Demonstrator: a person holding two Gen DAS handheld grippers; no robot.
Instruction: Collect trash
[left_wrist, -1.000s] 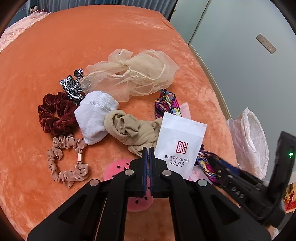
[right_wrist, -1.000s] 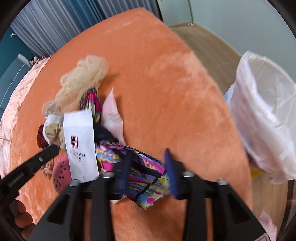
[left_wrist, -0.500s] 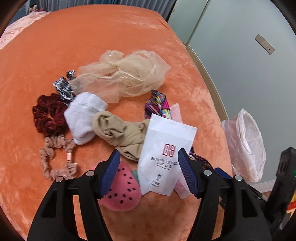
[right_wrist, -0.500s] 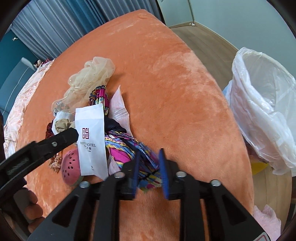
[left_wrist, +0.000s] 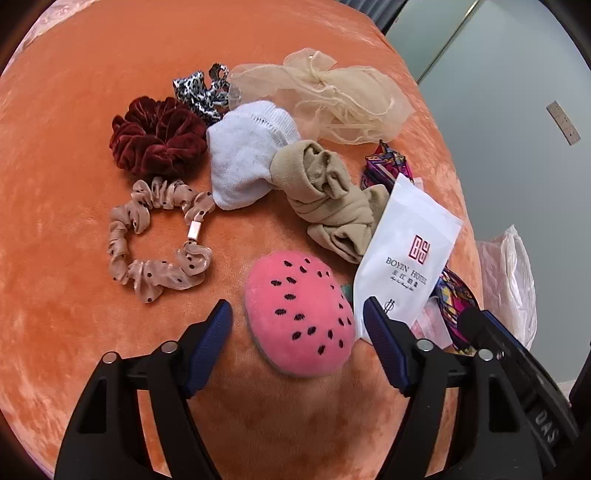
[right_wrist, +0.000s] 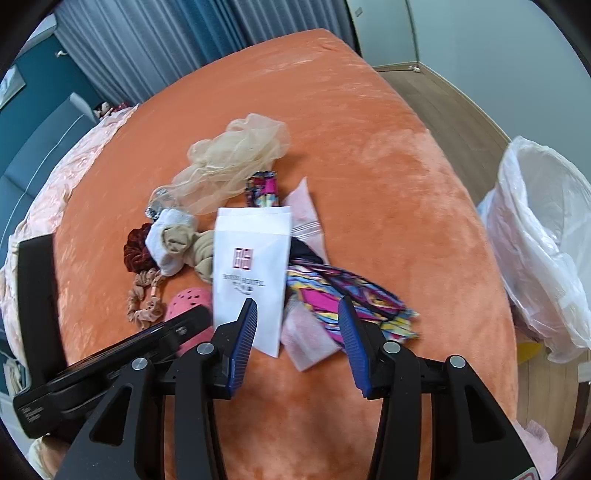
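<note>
Spread wide since a second ago, left gripper (left_wrist: 297, 319), astride pink watermelon pad (left_wrist: 299, 314); parted likewise and empty, right gripper (right_wrist: 297, 330), over white hotel packet (right_wrist: 251, 273) and pink wrapper (right_wrist: 308, 332) on orange bedspread (right_wrist: 388, 184); nothing binned yet, seemingly; lined bin (right_wrist: 543, 236) beside the bed.
</note>
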